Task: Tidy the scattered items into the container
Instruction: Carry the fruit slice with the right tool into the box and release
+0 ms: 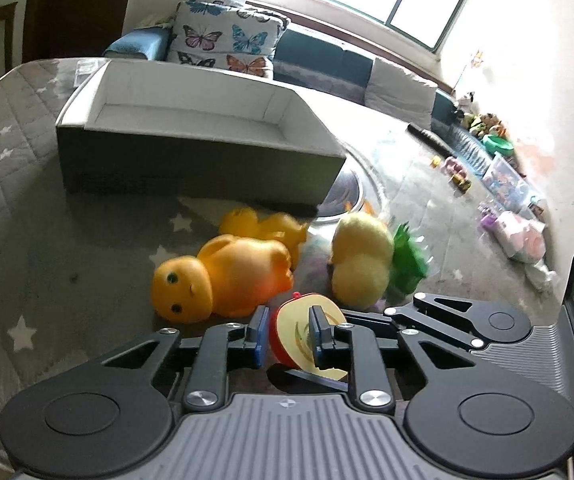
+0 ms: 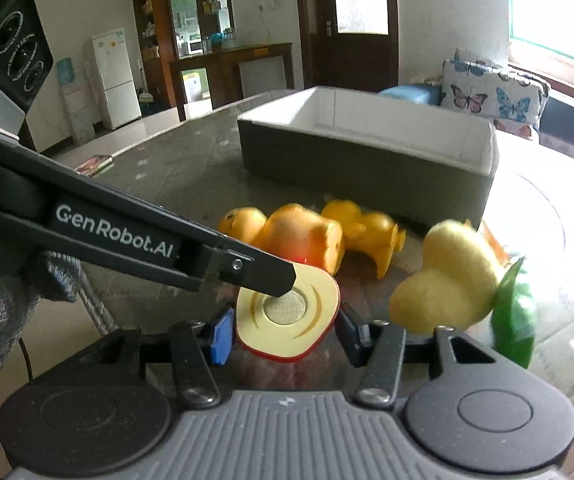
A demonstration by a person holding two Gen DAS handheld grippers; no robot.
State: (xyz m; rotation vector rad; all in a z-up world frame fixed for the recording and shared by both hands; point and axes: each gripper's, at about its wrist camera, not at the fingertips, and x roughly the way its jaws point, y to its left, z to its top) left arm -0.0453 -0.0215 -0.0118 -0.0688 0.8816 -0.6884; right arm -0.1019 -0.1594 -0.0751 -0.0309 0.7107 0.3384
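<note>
A red toy apple half (image 1: 305, 336) with a cream cut face lies close in front of both grippers, also in the right wrist view (image 2: 287, 314). My left gripper (image 1: 287, 334) has its jaws around the half, close to its sides. My right gripper (image 2: 285, 328) is open with the half between its blue pads (image 2: 221, 334). The left gripper's finger (image 2: 263, 274) rests over the cut face. Two orange rubber ducks (image 1: 227, 278) (image 1: 267, 228) and a yellow plush toy (image 1: 361, 264) with a green part lie behind. The grey box (image 1: 191, 160) with white inside stands beyond, empty.
The toys lie on a grey star-patterned cloth (image 1: 15, 200) over a glass-topped table. A metal turntable disc (image 1: 351, 196) sits right of the box. Small toys and plastic bins (image 1: 507, 184) line the far right edge. A sofa with butterfly cushions (image 1: 223, 40) stands behind.
</note>
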